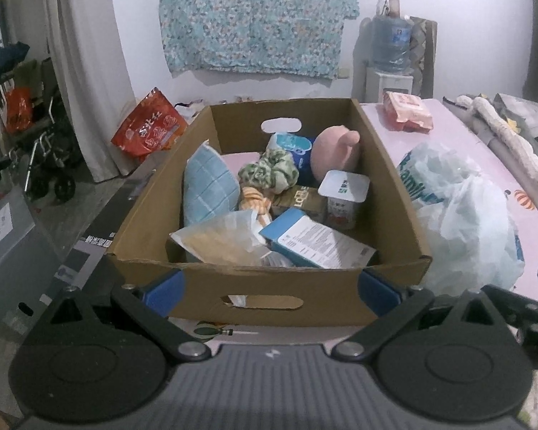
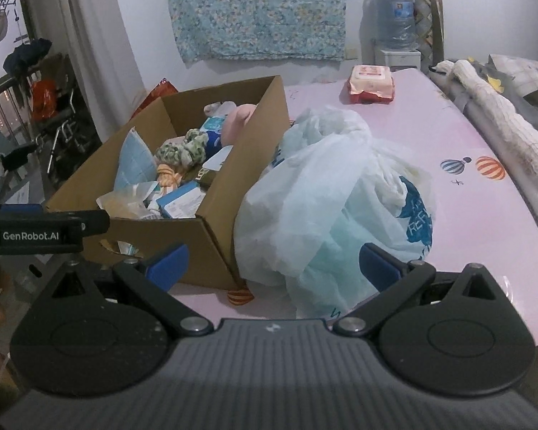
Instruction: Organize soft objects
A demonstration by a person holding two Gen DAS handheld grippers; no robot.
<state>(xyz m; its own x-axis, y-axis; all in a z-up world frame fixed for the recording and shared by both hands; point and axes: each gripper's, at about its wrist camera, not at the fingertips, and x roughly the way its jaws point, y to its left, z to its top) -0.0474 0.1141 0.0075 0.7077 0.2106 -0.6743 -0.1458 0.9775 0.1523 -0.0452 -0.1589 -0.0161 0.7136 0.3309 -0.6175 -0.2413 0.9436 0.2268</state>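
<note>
Grippers level, both spread wide, empty: left gripper [image 1: 270,288] facing cardboard box [image 1: 269,283]; right gripper [image 2: 272,267] facing plastic bag [image 2: 326,193].

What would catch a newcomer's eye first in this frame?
An open cardboard box crammed with mixed items sits at the table's left edge, with a pink plush toy at its far right corner and a blue towel against its left wall. Just right of it slumps a big white plastic bag. Both grippers, left and right, are open and hold nothing.
</note>
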